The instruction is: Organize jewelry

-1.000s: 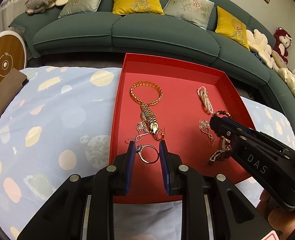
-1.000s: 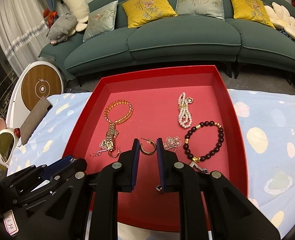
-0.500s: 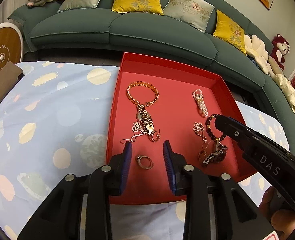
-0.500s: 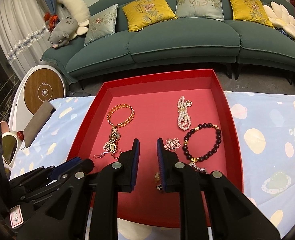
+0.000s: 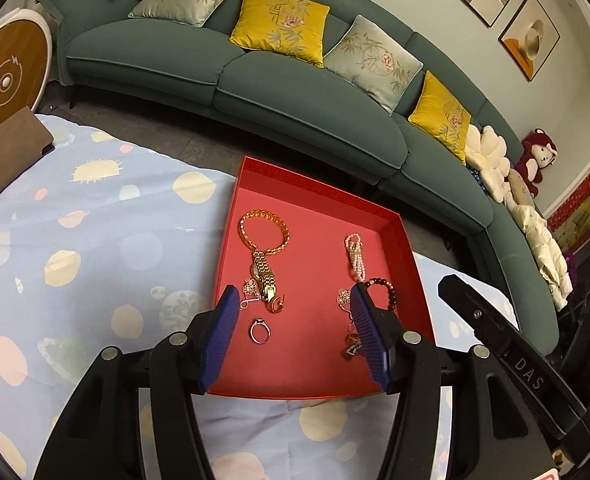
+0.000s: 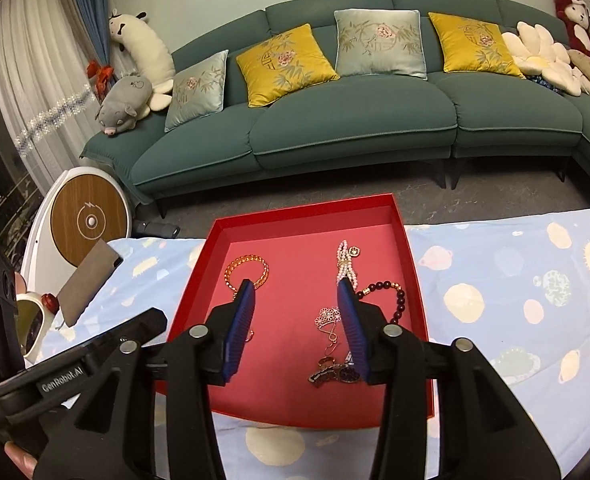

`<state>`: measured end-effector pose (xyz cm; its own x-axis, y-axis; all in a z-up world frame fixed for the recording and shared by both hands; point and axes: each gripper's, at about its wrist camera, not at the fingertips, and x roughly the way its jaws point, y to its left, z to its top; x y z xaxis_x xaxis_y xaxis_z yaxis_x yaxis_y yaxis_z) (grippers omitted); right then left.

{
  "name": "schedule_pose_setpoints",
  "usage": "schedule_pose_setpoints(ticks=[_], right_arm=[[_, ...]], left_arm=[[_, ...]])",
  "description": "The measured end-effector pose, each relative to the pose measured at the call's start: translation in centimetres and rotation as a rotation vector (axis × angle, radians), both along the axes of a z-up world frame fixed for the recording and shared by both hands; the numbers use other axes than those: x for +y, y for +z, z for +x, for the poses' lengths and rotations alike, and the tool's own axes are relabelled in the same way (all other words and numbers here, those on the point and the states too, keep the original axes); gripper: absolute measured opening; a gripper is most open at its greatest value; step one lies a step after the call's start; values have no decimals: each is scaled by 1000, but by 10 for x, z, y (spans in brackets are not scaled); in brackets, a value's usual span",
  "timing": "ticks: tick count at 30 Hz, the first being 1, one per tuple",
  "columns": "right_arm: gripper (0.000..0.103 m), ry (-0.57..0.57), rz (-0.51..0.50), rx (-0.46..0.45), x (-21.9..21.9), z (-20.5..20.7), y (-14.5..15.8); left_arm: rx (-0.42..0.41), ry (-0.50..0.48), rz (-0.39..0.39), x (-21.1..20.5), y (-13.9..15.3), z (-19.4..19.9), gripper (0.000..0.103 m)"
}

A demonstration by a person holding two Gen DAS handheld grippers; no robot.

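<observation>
A red tray [image 5: 411, 264] [image 6: 199, 268] lies on the patterned cloth and holds the jewelry. In the left wrist view I see a gold bangle [image 5: 264, 230], a gold watch [image 5: 263, 274], a silver ring [image 5: 259, 332], a pearl strand [image 5: 355, 256] and a dark bead bracelet [image 5: 387, 294]. My left gripper [image 5: 293, 334] is open and empty, raised above the tray's near half. My right gripper [image 6: 297, 322] is open and empty above the tray; a flower chain [image 6: 329, 320], the pearl strand [image 6: 345, 262] and the bead bracelet [image 6: 395, 298] lie beneath it.
The blue cloth with planets [image 5: 75, 260] covers the table. A brown pouch [image 6: 89, 282] and a round wood-faced device [image 6: 91, 222] stand at the left. A green sofa [image 6: 351, 120] with cushions lies beyond the table's far edge.
Both grippers have opened wide and pulled up and back from the tray. The silver ring now lies free on the tray floor; the gold hoop earring has left the right gripper's jaws.
</observation>
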<state>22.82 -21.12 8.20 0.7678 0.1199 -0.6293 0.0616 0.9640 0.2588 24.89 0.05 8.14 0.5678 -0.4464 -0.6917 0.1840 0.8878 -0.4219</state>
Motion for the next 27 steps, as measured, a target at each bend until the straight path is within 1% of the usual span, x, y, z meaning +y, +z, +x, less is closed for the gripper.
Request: schedule_pose_setpoints(ticks=[2, 3, 4, 5, 7, 9, 11, 12, 13, 15, 18, 20, 22, 24, 27], right_arm=[[44, -11, 8, 6, -1, -6, 1], [45, -14, 15, 12, -1, -9, 0], [49, -17, 14, 17, -1, -13, 0], [52, -23, -5, 24, 0, -18, 0], [59, -42, -55, 25, -1, -32, 1], [64, -74, -99, 27, -4, -45, 3], [65, -99, -90, 34, -9, -53, 6], [68, -106, -71, 30, -10, -58, 8], [75, -113, -59, 23, -11, -63, 10], [82, -132, -56, 11, -10, -75, 10], [84, -157, -35, 25, -7, -89, 2], [84, -145, -27, 47, -3, -90, -3], [84, -120, -65, 61, 3, -87, -3], [84, -125, -111, 54, 6, -89, -3], [84, -113, -130, 68, 8, -91, -8]], left_arm=[[-6, -4, 1, 2, 4, -5, 55], [-9, -2, 14, 2, 5, -7, 55], [-16, 6, 42, 2, 6, -9, 55], [-31, 21, 90, 2, 8, -13, 55], [-64, 35, 163, 1, 11, -21, 55], [-79, 39, 226, -1, 13, -29, 55], [-92, 36, 255, 0, 14, -36, 55], [-96, 35, 266, -1, 14, -41, 55], [-105, 30, 272, 0, 14, -44, 55], [-125, 25, 309, -3, 14, -54, 62], [-150, 8, 368, -9, 12, -65, 66], [-156, -1, 383, -10, 11, -71, 67], [-154, 4, 397, -8, 9, -73, 69], [-140, 13, 400, -4, 6, -75, 71], [-105, 24, 404, 3, 0, -76, 71]])
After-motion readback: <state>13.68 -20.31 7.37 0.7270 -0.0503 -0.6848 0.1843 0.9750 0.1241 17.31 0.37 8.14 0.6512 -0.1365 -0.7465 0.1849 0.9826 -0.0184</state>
